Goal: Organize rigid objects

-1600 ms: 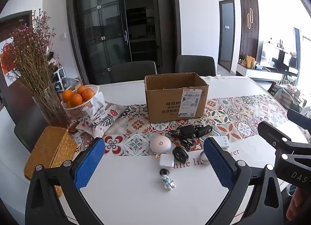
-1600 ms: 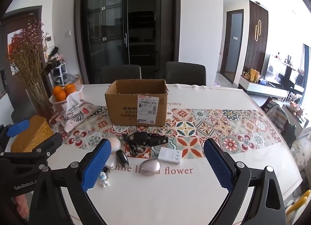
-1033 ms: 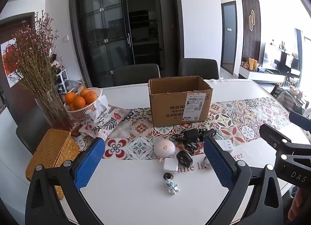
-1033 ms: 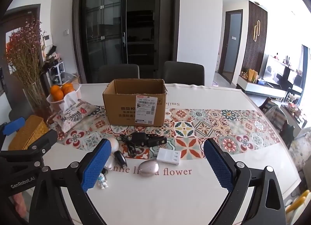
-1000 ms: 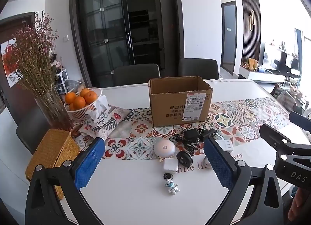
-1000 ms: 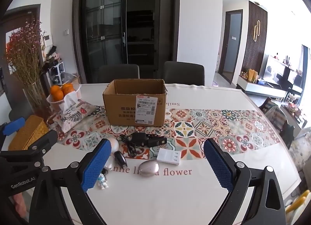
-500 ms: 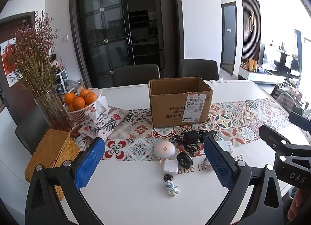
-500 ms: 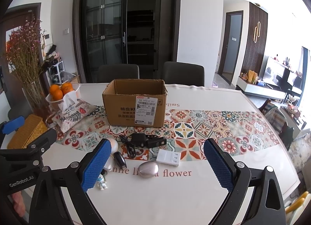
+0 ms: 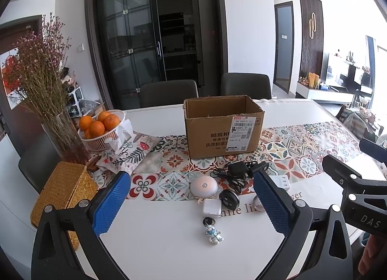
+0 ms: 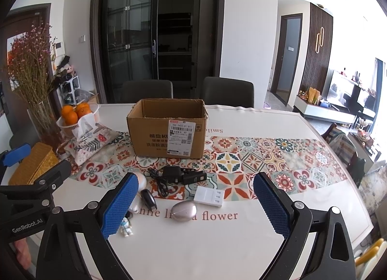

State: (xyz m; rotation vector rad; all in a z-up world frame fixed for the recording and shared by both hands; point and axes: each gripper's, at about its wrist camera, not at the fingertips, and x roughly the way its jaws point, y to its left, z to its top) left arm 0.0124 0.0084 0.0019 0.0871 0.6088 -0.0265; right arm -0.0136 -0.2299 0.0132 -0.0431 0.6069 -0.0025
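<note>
An open cardboard box (image 9: 223,126) (image 10: 168,128) stands on the patterned runner. In front of it lie a black charger with cable (image 9: 238,170) (image 10: 170,173), a round white lamp (image 9: 203,185), a white adapter cube (image 9: 212,208), a black key fob (image 9: 229,199) (image 10: 148,199), a small astronaut figure (image 9: 212,232) (image 10: 125,226), a white flat charger (image 10: 209,195) and a silver oval case (image 10: 184,211). My left gripper (image 9: 191,205) is open and empty, above the table's near edge. My right gripper (image 10: 193,205) is open and empty, likewise.
At the left stand a vase of dried flowers (image 9: 64,132), a basket of oranges (image 9: 101,127), a patterned tissue pouch (image 9: 130,151) and a woven yellow box (image 9: 65,192). Two dark chairs (image 9: 169,92) stand behind the table (image 9: 157,238).
Both grippers have drawn back and risen slightly, so the box and objects look a little farther away. Nothing on the table has moved.
</note>
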